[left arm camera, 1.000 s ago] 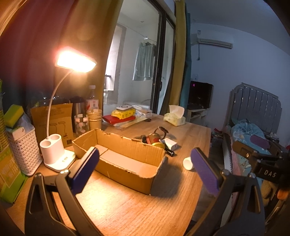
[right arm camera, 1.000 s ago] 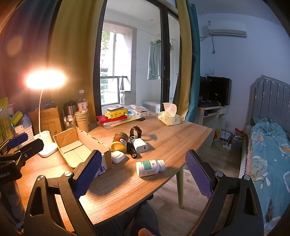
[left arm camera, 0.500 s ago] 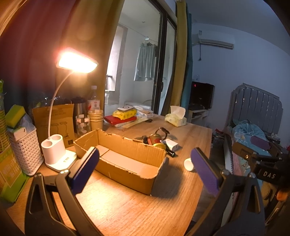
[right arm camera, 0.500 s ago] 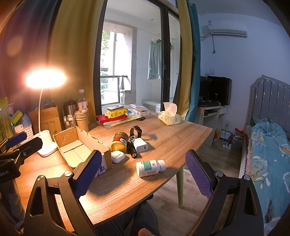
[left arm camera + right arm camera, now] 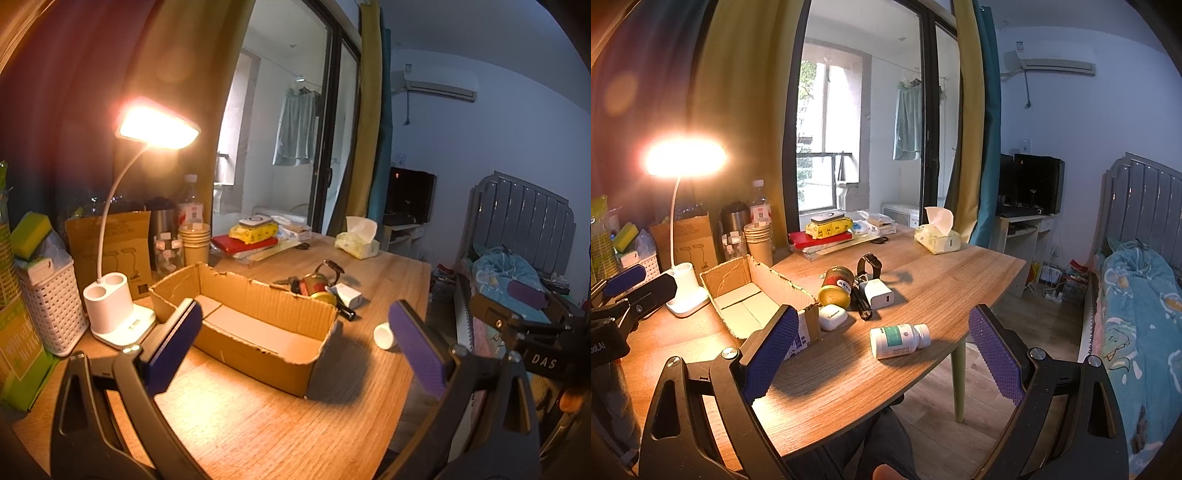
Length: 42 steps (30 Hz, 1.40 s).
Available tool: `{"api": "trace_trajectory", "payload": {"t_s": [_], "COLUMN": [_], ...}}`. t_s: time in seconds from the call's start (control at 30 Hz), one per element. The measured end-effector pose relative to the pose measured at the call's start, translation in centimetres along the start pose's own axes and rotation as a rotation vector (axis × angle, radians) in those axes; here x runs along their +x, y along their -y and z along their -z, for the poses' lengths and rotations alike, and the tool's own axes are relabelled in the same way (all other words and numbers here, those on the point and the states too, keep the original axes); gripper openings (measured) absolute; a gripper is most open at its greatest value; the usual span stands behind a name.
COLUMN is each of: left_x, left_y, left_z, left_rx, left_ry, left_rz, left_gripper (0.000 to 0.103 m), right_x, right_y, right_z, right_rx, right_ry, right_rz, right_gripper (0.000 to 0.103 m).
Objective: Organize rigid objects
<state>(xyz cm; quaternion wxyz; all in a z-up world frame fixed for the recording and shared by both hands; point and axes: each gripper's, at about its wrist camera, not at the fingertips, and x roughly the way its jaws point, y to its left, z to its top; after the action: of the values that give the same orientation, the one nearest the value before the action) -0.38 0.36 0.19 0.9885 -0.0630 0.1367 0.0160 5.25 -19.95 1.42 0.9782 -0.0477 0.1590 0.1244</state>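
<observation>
The right claw [image 5: 881,352] hangs over the near edge of the table [image 5: 953,280] with its blue pads spread wide and nothing between them; the left claw [image 5: 295,341] is just as wide apart and just as empty, held low over the near end of the cardboard box [image 5: 255,332]. Closest to the right claw lies the white pill bottle [image 5: 899,340], on its side with its cap pointing toward the bed [image 5: 1137,295]. It looks light and hard, smooth plastic that may roll or slip, so I would pinch it across the labelled middle of the body, not the cap. Just beyond, touching or nearly touching the box's torn corner, sits a small white earbud case [image 5: 833,316], rounded and slick, best taken across its flatter faces. Behind that come the yellow-lidded tin [image 5: 838,286] lying on its side, the white charger block [image 5: 877,293], a black pen-like stick [image 5: 862,306] and a watch [image 5: 870,264] standing on its strap; the tin is probably the heaviest, the watch the awkward one. The box is open-topped and appears bare inside, so by my reckoning the sorting has hardly started. Farther left the desk lamp [image 5: 122,314] glares beside the box.
</observation>
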Motion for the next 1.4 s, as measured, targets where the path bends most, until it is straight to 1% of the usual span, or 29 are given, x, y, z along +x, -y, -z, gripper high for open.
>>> {"api": "trace_trajectory", "payload": {"t_s": [0.37,0.7,0.8,0.9,1.03,1.13,1.4], "left_x": [0.3,2.5,3.7,5.4,8.2,10.1,15.3], "left_y": [0.2,-1.5,-2.6,-3.7,-4.5,-4.8,-4.5], "left_z": [0.0,0.7,0.9,1.4,2.3,2.8,3.6], "left_rx": [-0.009,-0.034,-0.074,-0.113,-0.143,-0.174,-0.192], "left_ry": [-0.012,-0.064,-0.093,-0.133,-0.198,-0.239,-0.383], "left_rz": [-0.006,-0.036,-0.044,-0.071,-0.100,-0.103,-0.118], "left_gripper": [0.101,0.101,0.101,0.101,0.101,0.101,0.101], "right_x": [0.1,3.1,4.3,5.6,7.4,8.7,11.0], "right_y": [0.1,0.6,1.0,1.4,2.0,2.6,4.2], "right_z": [0.6,1.2,1.1,1.3,1.9,2.3,3.4], "right_rx": [0.001,0.000,0.005,0.016,0.030,0.043,0.077], "right_ry": [-0.018,-0.065,-0.085,-0.101,-0.135,-0.157,-0.203], "right_rz": [-0.005,-0.008,-0.007,-0.007,-0.014,-0.020,-0.026], "right_gripper": [0.095,0.095,0.095,0.095,0.095,0.095,0.095]}}
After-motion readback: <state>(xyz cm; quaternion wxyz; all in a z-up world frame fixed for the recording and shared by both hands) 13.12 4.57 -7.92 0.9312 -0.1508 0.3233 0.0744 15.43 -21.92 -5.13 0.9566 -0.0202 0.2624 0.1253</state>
